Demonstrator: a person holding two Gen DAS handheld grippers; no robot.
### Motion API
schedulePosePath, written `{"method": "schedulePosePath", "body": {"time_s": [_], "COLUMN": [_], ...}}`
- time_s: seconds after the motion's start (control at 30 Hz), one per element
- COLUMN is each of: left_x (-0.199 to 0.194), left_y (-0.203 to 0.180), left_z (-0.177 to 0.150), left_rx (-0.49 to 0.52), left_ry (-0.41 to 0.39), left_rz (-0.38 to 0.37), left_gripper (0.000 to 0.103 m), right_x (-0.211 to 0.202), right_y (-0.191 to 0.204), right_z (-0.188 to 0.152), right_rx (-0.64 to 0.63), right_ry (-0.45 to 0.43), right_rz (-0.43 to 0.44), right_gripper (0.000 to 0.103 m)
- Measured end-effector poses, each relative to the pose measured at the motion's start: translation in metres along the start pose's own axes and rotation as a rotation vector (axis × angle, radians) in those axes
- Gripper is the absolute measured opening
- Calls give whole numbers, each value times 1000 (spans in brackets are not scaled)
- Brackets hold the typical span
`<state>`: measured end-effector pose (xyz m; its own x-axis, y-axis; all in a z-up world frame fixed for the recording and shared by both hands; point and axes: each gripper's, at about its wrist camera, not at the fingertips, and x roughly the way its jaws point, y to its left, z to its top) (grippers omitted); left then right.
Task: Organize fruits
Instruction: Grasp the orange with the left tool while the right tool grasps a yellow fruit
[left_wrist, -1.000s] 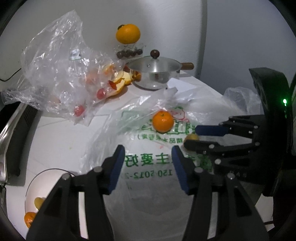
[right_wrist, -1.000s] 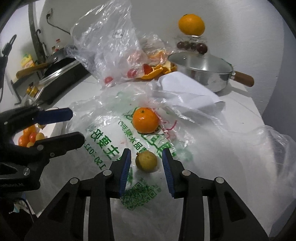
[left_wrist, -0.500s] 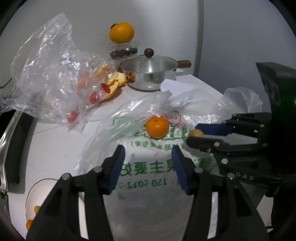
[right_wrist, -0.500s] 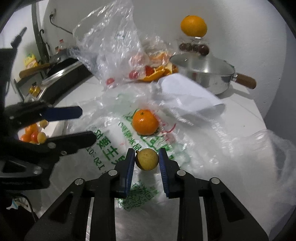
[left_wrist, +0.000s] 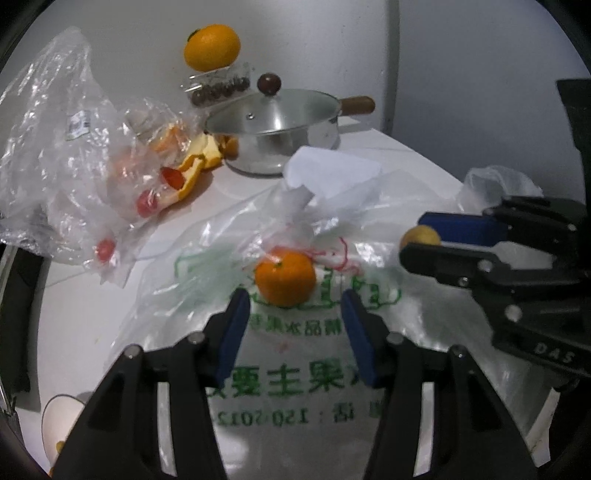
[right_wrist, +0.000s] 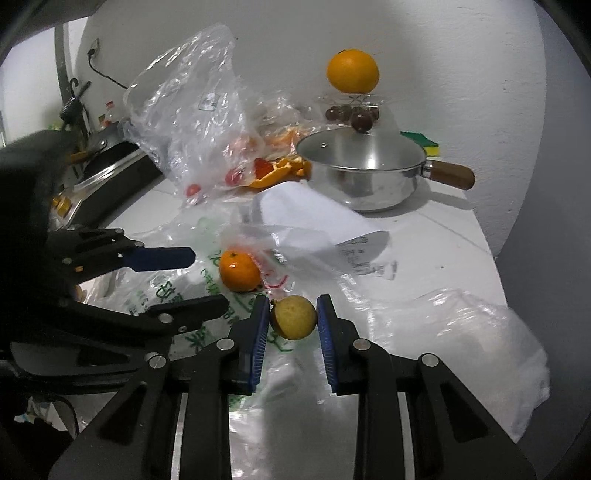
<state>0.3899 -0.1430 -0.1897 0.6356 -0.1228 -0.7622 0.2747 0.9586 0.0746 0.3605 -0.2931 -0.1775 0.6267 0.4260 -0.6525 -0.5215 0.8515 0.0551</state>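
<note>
A tangerine (left_wrist: 286, 278) lies on a white plastic bag with green print (left_wrist: 295, 387). My left gripper (left_wrist: 293, 306) points down at it, its jaws closing, the tangerine just ahead of the blue fingertips with neither pad touching it. My right gripper (right_wrist: 291, 306) is shut on a small yellow fruit (right_wrist: 293, 317) and holds it a little above the bag. From the left wrist view the right gripper (left_wrist: 412, 238) comes in from the right with the yellow fruit (left_wrist: 419, 236) at its tips. A bowl (left_wrist: 55, 413) holding fruit sits at the lower left.
A lidded steel pot (left_wrist: 280, 122) with a wooden handle stands at the back. Behind it a large orange (left_wrist: 212, 46) rests on a clear box of dark fruits. A clear bag of red tomatoes (left_wrist: 74, 147) and orange peel (left_wrist: 199, 162) lie left. A stove (right_wrist: 110, 173) borders the counter's left.
My right gripper closed on the yellow fruit and lifted it off the bag. My left gripper moved forward, so the tangerine now lies just ahead of its fingertips.
</note>
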Motion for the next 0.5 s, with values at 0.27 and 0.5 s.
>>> {"method": "schedulePosePath", "body": {"time_s": [0.27, 0.5], "left_x": [23, 37], "left_y": [0, 1], "left_z": [14, 18], "left_rx": [2, 9], "left_ry": [19, 31], "left_rz": [29, 35], "left_gripper": [51, 43], "right_x": [4, 7], "right_y": [-9, -14], "right_z": [1, 0], "right_rx": [-1, 9], "right_ry": [-1, 2], "right_rz": [-4, -6], "right_gripper": [28, 28]}}
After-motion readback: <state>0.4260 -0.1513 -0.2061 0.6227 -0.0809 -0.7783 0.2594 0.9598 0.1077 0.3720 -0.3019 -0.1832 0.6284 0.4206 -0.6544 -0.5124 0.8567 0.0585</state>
